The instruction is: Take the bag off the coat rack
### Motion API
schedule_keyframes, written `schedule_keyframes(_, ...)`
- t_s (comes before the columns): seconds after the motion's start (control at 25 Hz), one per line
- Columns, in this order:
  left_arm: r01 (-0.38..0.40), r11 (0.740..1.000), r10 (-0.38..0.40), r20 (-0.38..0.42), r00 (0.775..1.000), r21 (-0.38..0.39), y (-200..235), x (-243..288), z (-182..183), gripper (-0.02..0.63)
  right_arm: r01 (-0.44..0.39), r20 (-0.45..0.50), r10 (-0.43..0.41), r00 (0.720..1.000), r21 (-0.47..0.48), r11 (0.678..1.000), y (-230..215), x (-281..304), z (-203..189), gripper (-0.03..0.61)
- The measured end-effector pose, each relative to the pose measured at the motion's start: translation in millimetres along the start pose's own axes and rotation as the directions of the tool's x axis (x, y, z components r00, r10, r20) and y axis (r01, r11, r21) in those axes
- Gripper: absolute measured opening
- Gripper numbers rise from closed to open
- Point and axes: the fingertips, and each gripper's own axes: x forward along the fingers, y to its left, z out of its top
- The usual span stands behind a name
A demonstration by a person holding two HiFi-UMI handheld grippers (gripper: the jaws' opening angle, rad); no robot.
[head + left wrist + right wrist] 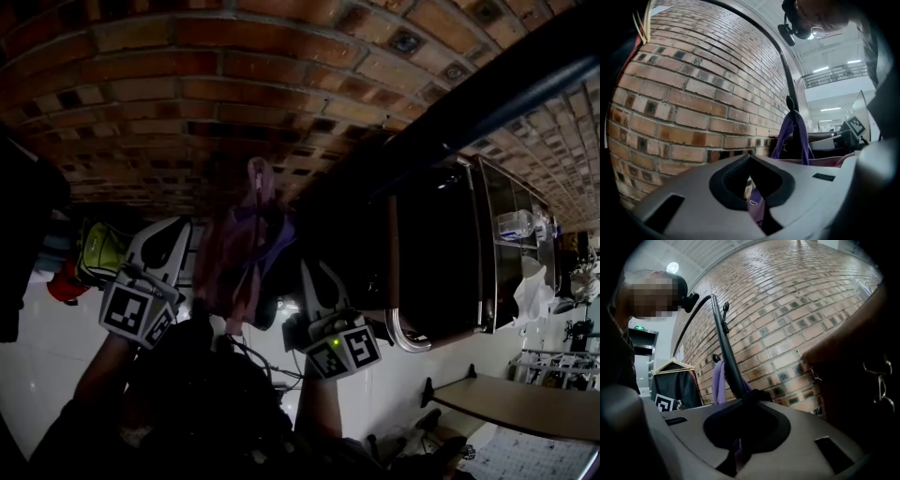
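Brick wall (pixel 187 84) behind a dark coat rack pole (pixel 723 341), with pale floor below. The bag (pixel 246 258), pink-purple fabric, hangs against the wall from a small hook (pixel 789 101) on the pole, its purple straps (pixel 799 136) looped over that hook. A dark jacket on a wooden hanger (pixel 675 380) hangs further along.

The left gripper (pixel 178 230) is clenched on the bag's fabric at its left edge; purple cloth with a small ring sits pinched between its jaws. The right gripper (pixel 311 274) is clamped tight at the bag's lower right edge, with a sliver of purple showing between its jaws, so it appears to pinch thin fabric there.

Orientation: the bag's long axis runs vertically, roughly parallel to the pole. The straps point up to the hook and the body hangs slack below, between the two grippers.

Step in hand, as judged: freeing the straps from the hook. Both grips sit low on the body, so the bag should probably be raised evenly with both grippers until the straps go slack. The loops should then be carried up over the hook's tip and away from the pole. Pulling downward or sideways would likely tighten the straps on the hook or tug the rack. The thin fabric may slip out of the jaws if jerked.
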Motion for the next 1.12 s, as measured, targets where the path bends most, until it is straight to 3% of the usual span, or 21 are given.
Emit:
schedule_keyframes(0.16, 0.011, 1.000, -0.011, 0.006, 1.000, 0.004, -3.5, 1.4, 4.4, 0.018, 0.007, 0.004, -0.007, 1.000, -0.027, 1.000, -3.5, -6.4, 4.8, 0.026)
schedule_keyframes(0.6, 0.006, 1.000, -0.006, 0.022, 1.000, -0.010, -0.9, -3.4, 12.3, 0.018, 0.087, 0.106, -0.090, 0.990, 0.030, 0.996, -20.0, -6.5, 43.5, 0.026)
schedule_keyframes(0.84, 0.018, 1.000, -0.019, 0.054, 0.998, 0.009, 0.6, -5.5, 21.1, 0.018, 0.122, 0.140, -0.113, 0.984, -0.055, 0.991, -13.2, -23.9, 62.0, 0.026)
schedule_keyframes(1.12, -0.008, 1.000, 0.008, 0.057, 0.998, 0.011, -2.3, -20.5, 21.9, 0.018, 0.161, 0.168, -0.153, 0.974, -0.037, 0.986, -22.3, -51.3, 67.2, 0.026)
